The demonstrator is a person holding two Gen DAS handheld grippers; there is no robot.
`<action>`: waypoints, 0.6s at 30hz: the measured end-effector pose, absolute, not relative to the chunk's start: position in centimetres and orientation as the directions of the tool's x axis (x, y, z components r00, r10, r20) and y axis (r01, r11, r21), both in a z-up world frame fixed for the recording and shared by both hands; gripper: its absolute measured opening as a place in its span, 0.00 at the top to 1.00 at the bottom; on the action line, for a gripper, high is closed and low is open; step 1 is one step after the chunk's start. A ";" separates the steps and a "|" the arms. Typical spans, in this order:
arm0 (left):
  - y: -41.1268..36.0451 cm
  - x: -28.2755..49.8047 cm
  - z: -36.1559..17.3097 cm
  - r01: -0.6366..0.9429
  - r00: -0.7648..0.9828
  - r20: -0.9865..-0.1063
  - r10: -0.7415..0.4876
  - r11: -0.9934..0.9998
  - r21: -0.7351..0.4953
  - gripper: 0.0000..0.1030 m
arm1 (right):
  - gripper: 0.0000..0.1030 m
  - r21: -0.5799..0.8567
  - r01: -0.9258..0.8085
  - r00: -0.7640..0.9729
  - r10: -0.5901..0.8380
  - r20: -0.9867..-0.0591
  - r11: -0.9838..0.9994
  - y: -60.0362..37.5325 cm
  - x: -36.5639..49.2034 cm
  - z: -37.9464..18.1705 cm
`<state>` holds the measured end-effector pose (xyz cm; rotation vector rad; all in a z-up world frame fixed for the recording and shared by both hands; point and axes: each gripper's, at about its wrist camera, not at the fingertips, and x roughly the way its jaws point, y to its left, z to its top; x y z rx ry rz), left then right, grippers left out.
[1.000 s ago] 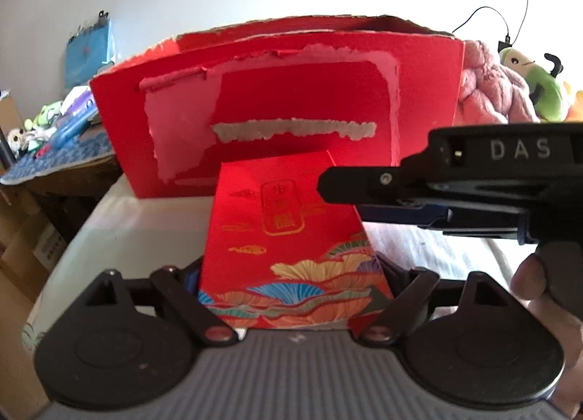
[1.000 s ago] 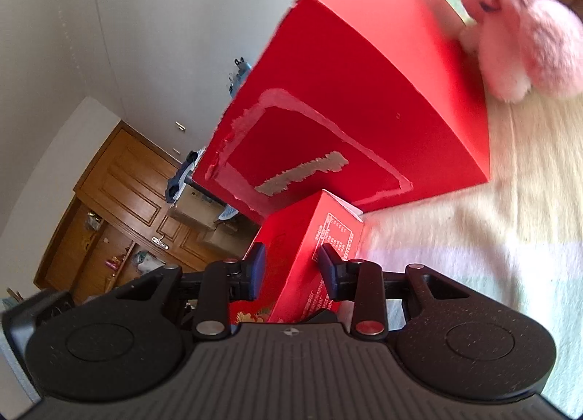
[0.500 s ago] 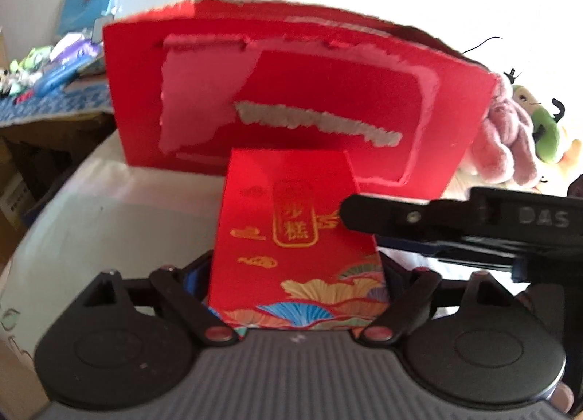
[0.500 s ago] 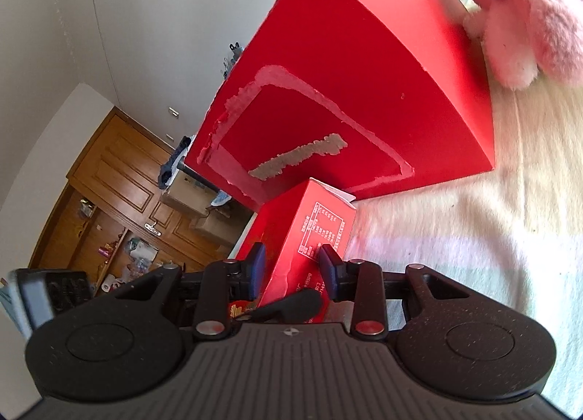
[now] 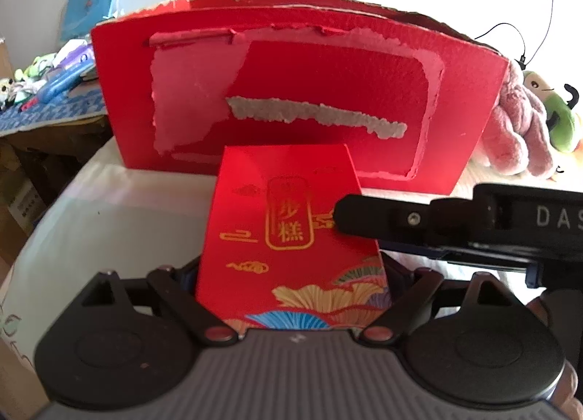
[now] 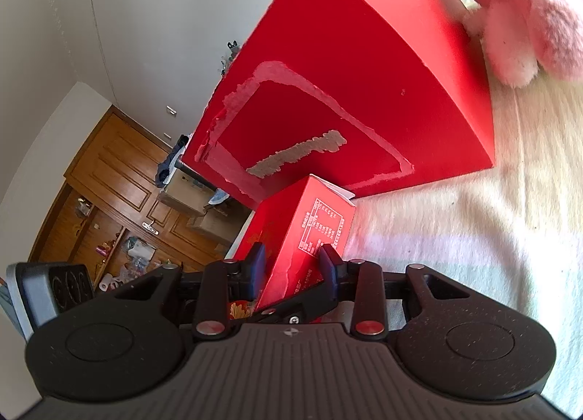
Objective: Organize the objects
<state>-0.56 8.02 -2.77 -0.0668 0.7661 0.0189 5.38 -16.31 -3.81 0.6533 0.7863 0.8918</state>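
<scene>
White bedding [image 6: 492,237], small red box [image 5: 291,237] before big red carton [image 5: 291,92]; right gripper [image 6: 291,259] jaws clamping it, left gripper [image 5: 291,281] jaws wide around it

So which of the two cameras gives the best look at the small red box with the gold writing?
The left wrist view: it faces the small red box front-on, so the gold label, clouds and colourful fan pattern are all visible. The right wrist view catches the box edge-on, showing mainly its narrow side with fine white print.
</scene>
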 end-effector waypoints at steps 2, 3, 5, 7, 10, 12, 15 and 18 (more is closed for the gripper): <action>7.8 -0.4 -2.9 -0.046 0.717 -0.697 0.007 0.998 -0.037 0.14 | 0.64 0.766 -0.427 0.396 0.861 -0.319 0.481 -16.2 5.4 -3.7; 7.7 -0.4 -2.9 -0.049 0.715 -0.699 0.016 0.998 -0.026 0.14 | 0.64 0.764 -0.429 0.396 0.861 -0.320 0.482 -16.1 5.4 -3.7; 7.5 -0.2 -3.0 -0.054 0.707 -0.706 0.030 0.998 -0.011 0.08 | 0.64 0.763 -0.431 0.393 0.861 -0.321 0.481 -16.1 5.4 -3.7; 7.5 0.1 -3.2 -0.054 0.699 -0.714 0.031 0.998 -0.009 0.04 | 0.64 0.761 -0.433 0.395 0.860 -0.323 0.484 -16.0 5.4 -3.6; 7.3 0.1 -3.1 -0.054 0.699 -0.714 0.038 0.999 -0.001 0.04 | 0.64 0.761 -0.432 0.394 0.860 -0.323 0.484 -16.0 5.4 -3.6; 7.2 0.1 -3.1 -0.056 0.698 -0.715 0.041 0.998 0.003 0.03 | 0.64 0.763 -0.431 0.393 0.861 -0.323 0.482 -16.0 5.4 -3.6; 7.4 0.2 -3.2 -0.062 0.695 -0.718 0.043 0.998 0.000 0.02 | 0.64 0.762 -0.432 0.393 0.861 -0.323 0.483 -16.0 5.4 -3.5; 7.4 0.3 -3.2 -0.068 0.691 -0.721 0.044 0.998 -0.004 0.02 | 0.64 0.762 -0.433 0.393 0.861 -0.322 0.483 -16.0 5.3 -3.5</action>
